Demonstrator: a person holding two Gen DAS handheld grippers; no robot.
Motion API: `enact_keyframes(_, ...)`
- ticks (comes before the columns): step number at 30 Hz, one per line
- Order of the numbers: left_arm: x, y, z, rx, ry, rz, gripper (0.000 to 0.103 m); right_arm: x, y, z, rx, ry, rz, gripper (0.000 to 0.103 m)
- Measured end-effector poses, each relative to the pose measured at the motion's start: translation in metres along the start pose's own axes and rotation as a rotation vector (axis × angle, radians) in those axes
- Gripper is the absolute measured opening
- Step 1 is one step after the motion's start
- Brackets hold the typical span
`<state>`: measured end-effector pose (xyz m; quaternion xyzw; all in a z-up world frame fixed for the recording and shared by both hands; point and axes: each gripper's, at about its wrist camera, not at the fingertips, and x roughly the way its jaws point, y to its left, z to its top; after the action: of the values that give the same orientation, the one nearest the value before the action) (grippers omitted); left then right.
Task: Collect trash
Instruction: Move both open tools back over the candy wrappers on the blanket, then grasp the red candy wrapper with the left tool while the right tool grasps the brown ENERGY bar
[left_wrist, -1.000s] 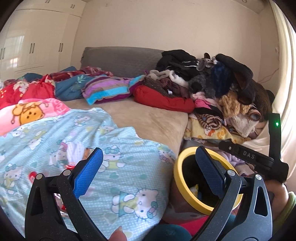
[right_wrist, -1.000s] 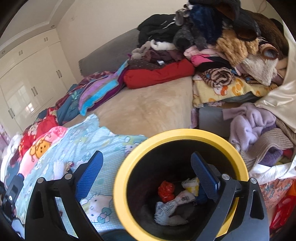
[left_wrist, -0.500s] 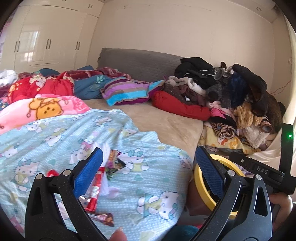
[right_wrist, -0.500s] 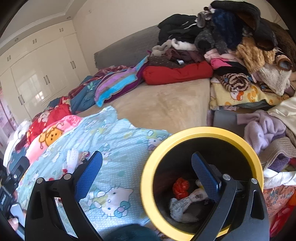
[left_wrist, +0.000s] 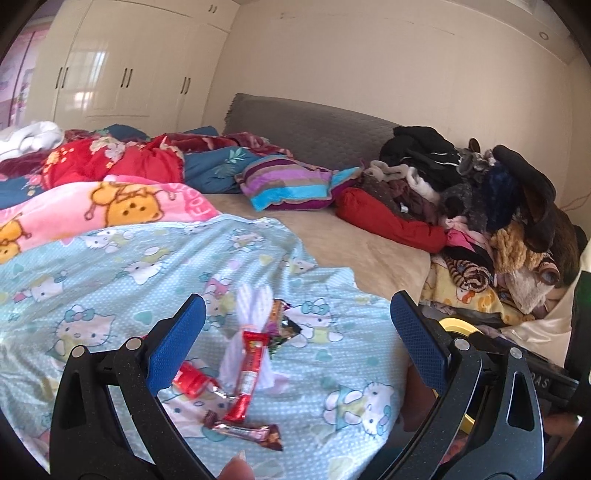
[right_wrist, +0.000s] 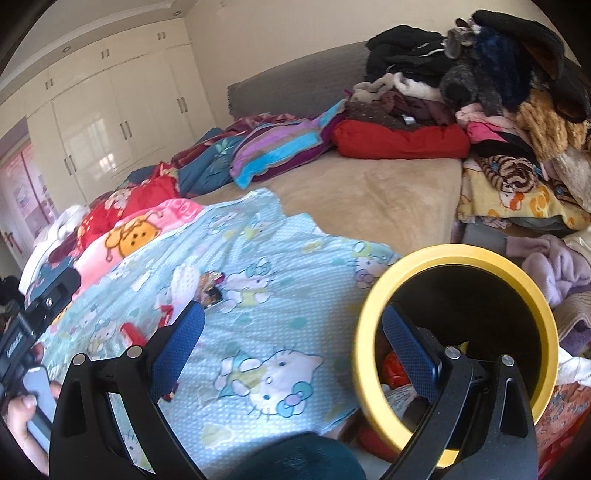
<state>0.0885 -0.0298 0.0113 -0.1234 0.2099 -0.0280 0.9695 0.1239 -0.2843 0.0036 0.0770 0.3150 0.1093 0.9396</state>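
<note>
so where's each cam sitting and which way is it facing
Left wrist: on the left gripper, low over the cat-print blanket, facing wrappers; both fingers and a fingertip show.
Right wrist: on the right gripper, facing the yellow-rimmed bin; a hand shows.
Shared: blanket, wrappers, bin, clothes pile.

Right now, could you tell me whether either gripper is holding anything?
No. The left gripper and right gripper are both open and empty.

Bin (left_wrist: 458, 325) mostly behind tool arm
</note>
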Motion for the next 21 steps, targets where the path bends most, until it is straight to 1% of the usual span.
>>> enact_keyframes(15,-0.005,0.052,0.000,-0.077,0.014,0.080,0.092,0.013,0.051,-0.022,-0.088,0.056,0.097,0.095)
enact_keyframes(21,0.000,0.065,-0.001,-0.092,0.043,0.082,0.092,0.022,0.078,-0.038,-0.147,0.094,0.153,0.095)
